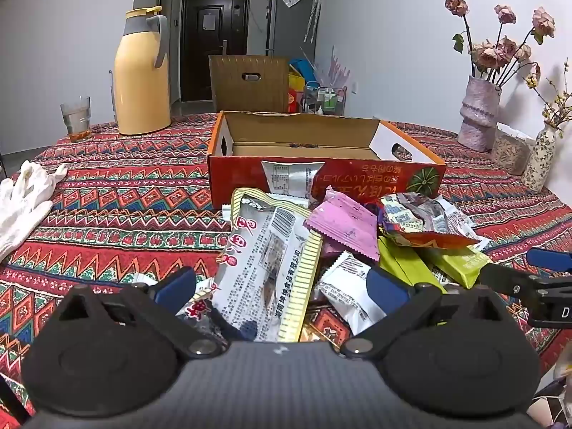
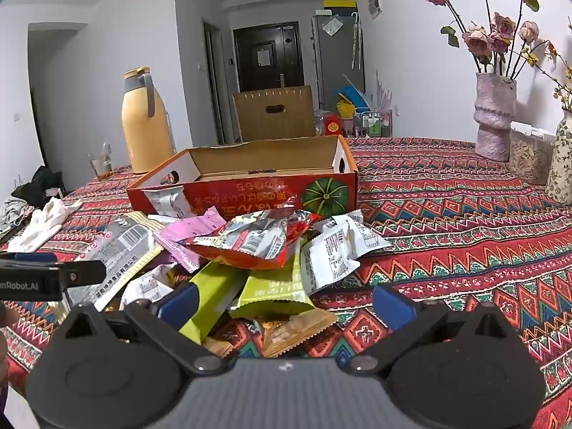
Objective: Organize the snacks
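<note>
A pile of snack packets [image 1: 321,243] lies on the patterned tablecloth in front of an open orange cardboard box [image 1: 321,143]. The pile holds a large white packet with yellow edges [image 1: 268,268], a pink packet [image 1: 343,221], green bars [image 1: 411,264] and small white packets. My left gripper [image 1: 282,289] is open, its blue pads either side of the large white packet. My right gripper [image 2: 286,298] is open, low over the green bars [image 2: 275,282] at the pile's near edge [image 2: 257,250]. The box [image 2: 250,175] looks empty inside.
A yellow thermos [image 1: 143,75] and a glass [image 1: 77,118] stand at the back left, white gloves [image 1: 25,200] at the left. A pink vase with dried roses [image 1: 479,118], a jar and a patterned vase [image 1: 540,161] stand at the right. A chair [image 1: 250,82] is behind the table.
</note>
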`<state>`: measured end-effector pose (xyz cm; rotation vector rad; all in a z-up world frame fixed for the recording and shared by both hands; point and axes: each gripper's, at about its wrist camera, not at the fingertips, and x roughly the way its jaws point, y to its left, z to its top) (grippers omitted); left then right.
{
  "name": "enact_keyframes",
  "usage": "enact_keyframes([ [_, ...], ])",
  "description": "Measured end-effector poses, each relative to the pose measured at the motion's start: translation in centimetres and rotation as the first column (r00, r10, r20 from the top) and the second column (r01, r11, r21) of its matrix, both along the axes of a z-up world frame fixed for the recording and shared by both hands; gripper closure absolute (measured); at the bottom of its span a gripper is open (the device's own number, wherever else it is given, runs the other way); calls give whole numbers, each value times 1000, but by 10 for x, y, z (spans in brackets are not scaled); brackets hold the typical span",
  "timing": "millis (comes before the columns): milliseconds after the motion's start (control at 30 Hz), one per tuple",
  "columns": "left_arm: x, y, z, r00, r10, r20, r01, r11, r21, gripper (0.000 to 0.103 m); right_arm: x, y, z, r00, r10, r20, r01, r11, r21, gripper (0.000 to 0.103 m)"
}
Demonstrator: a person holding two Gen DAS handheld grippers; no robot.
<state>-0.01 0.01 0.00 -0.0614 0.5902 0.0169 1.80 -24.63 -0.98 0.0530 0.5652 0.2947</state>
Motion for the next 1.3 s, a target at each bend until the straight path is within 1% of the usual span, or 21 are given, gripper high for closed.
enact_keyframes([
  [600, 8, -2, -5, 1000, -1, -4, 1, 1000, 4, 0, 1, 1, -3, 1000, 1, -4, -1, 1000, -2, 0],
  [667, 3, -3, -5, 1000, -1, 1, 1, 1000, 11, 0, 2, 1, -3, 1000, 1, -5, -1, 1000, -2, 0],
  [967, 7, -2, -7, 1000, 0, -9, 0, 1000, 20, 0, 3, 0, -4, 1000, 0, -12, 0, 1000, -3, 0],
  [1100, 7, -1, -7, 1000, 1, -28, 0, 999, 49, 0, 4, 0, -5, 1000, 0, -14, 0, 1000, -3, 0],
  [1200, 7, -1, -8, 1000, 1, -16, 0, 999, 35, 0, 8, -1, -5, 1000, -1, -14, 1, 1000, -4, 0],
  [1300, 6, -1, -8, 1000, 2, -23, -1, 999, 47, 0, 9, -1, -6, 1000, -3, -14, 3, 1000, -8, 0],
])
